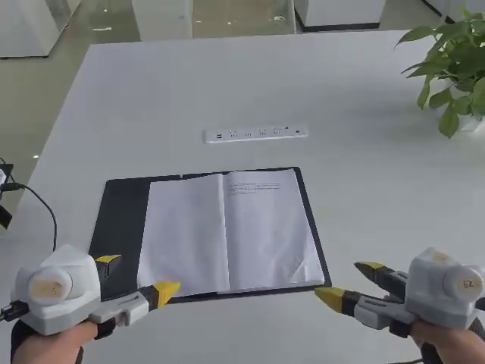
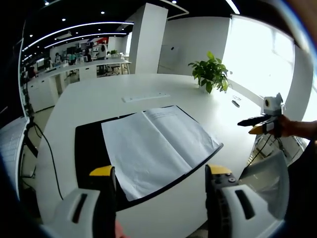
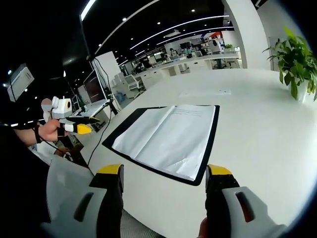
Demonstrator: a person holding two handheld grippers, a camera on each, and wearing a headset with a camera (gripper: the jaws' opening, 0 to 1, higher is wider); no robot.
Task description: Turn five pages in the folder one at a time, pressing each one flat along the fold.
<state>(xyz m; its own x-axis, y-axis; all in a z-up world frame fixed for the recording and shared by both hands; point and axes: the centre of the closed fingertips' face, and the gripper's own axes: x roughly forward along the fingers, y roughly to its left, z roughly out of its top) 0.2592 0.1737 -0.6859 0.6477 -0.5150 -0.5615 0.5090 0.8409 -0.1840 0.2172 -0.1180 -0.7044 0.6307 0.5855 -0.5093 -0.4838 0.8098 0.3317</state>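
The folder (image 1: 121,220) is seen lying open and flat on the white table (image 1: 364,91), squarely in front of the person, its black cover showing as a broad band at the left and a thin border elsewhere. Two white sheets are spread across it: the left page (image 1: 186,231) is blank, while the right page (image 1: 269,227) carries a few lines of small print near its top, too small to be read. The fold between them runs away from the person, and the right page's near corner is lifted slightly. The left gripper (image 1: 140,274) is held just off the folder's near left corner, its yellow-tipped fingers spread wide with nothing between them; contact with the cover cannot be confirmed. The right gripper (image 1: 347,282) is held just beside the near right corner, above bare table, its fingers likewise parted wide and empty. In each gripper view the open folder is framed between that gripper's own two jaws, and the other gripper is seen off to the side. Beyond the folder a white power strip (image 1: 255,134) is laid across the table, a green plant (image 1: 455,68) stands at the far right, and a black cable (image 1: 45,208) is draped over the left edge.
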